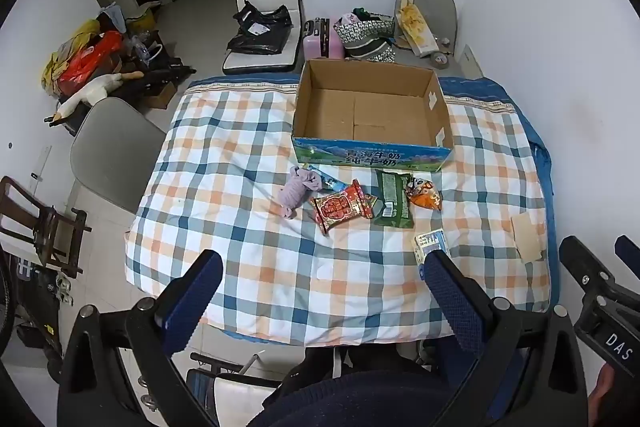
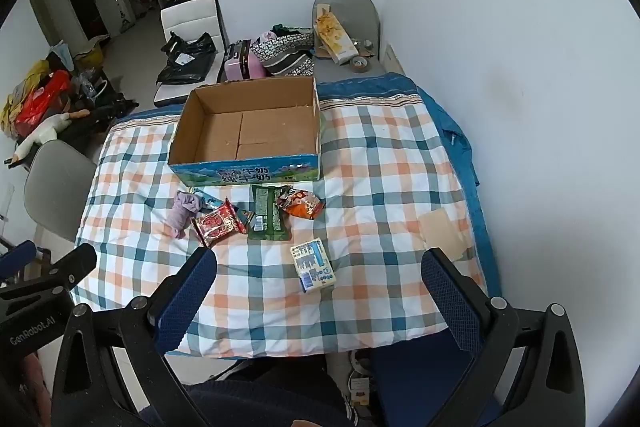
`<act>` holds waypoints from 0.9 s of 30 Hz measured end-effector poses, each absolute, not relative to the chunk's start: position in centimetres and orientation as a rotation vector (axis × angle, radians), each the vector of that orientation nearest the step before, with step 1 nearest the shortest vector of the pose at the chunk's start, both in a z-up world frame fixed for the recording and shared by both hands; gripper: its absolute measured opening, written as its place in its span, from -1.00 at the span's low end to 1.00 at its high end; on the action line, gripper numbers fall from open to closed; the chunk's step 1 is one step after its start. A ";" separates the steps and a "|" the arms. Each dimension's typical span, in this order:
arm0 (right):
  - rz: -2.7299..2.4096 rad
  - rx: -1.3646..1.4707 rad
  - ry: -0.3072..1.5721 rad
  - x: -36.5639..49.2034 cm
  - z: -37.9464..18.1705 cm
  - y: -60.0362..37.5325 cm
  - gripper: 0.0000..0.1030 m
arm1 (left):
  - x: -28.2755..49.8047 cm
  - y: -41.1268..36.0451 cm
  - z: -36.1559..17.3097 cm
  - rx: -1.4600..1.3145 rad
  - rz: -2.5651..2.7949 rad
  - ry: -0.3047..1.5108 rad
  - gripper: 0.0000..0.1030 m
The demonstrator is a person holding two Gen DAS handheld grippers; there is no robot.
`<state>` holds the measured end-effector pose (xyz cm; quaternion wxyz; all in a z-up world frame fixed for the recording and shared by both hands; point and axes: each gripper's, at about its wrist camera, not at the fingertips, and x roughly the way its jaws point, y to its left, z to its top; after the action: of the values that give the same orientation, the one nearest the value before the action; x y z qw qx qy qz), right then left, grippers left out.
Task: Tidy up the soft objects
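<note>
An open cardboard box (image 1: pixel 434 99) (image 2: pixel 188 123) stands at the far side of the checked tablecloth. In front of it lie a lilac cloth bundle (image 1: pixel 294 193) (image 2: pixel 182 213), a red snack packet (image 1: pixel 340 207) (image 2: pixel 218 221), a green packet (image 1: pixel 394 197) (image 2: pixel 268 213), an orange packet (image 1: pixel 426 195) (image 2: pixel 304 205) and a tissue pack (image 1: pixel 430 245) (image 2: pixel 314 263). My left gripper (image 1: pixel 324 275) is open and empty above the table's near edge. My right gripper (image 2: pixel 320 267) is open and empty, just nearer than the tissue pack.
A beige flat piece (image 1: pixel 526 237) (image 2: pixel 440 233) lies near the table's right edge. A grey chair (image 1: pixel 112 151) stands at the left. Another chair with bags (image 1: pixel 372 35) and a pink suitcase (image 2: pixel 240 65) stand behind the table. A wall runs along the right.
</note>
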<state>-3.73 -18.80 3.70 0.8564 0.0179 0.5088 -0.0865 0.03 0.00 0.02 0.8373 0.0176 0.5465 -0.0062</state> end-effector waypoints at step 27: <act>-0.194 0.021 1.048 -4.3 4.5 -18.9 1.00 | 0.0 -0.2 0.8 0.042 0.007 1.117 1.00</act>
<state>-4.31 -18.91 4.46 0.8612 0.0102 0.4996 -0.0926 -0.04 -0.17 0.75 0.8478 0.0201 0.5300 0.0032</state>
